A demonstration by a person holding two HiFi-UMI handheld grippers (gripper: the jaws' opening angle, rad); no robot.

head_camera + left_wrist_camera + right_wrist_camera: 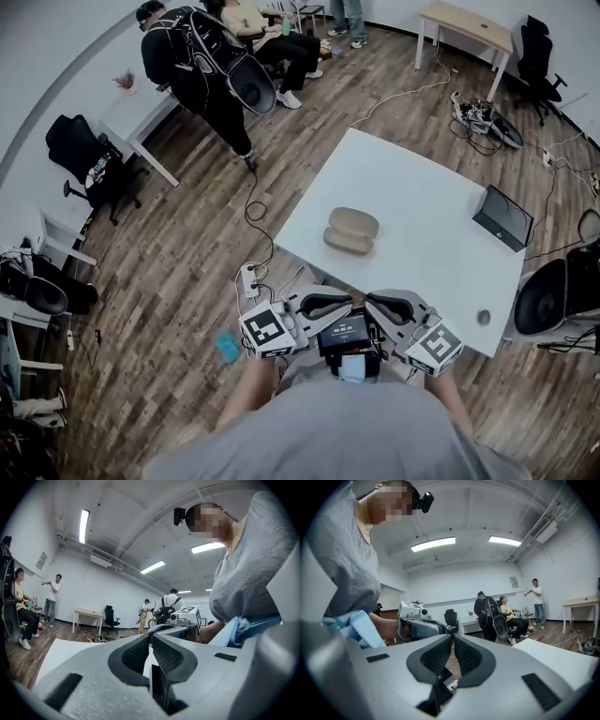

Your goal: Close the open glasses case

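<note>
- Your left gripper [347,302] is close in front of your chest, just off the near edge of the white table [422,187]. It points level across your body.
- Its jaws are pressed together along the dark ribbed pads [138,654], and nothing is caught between them (past the tips that view shows only the other gripper and the room).
- Your right gripper [370,300] mirrors it and points back toward the left one. Their tips are near each other over a small dark screen [345,333] mounted at your chest.
- The right jaws also meet at the tips, pads [468,657] empty. Only floor and a bit of clutter show in the narrow slit below them.
- The glasses case [351,231] lies open on the table, its two tan halves side by side. It sits on the near-left part of the tabletop, well apart from both grippers.
- A black device [503,217] stands tilted near the table's right edge, and a small round object [483,317] lies by the near right corner. Both are well away from the case.
- A white power strip [248,278] lies on the wooden floor beside the table's near-left corner, with a cable running off it.
- Several people [202,66] are at the far side of the room, one standing and one seated.
</note>
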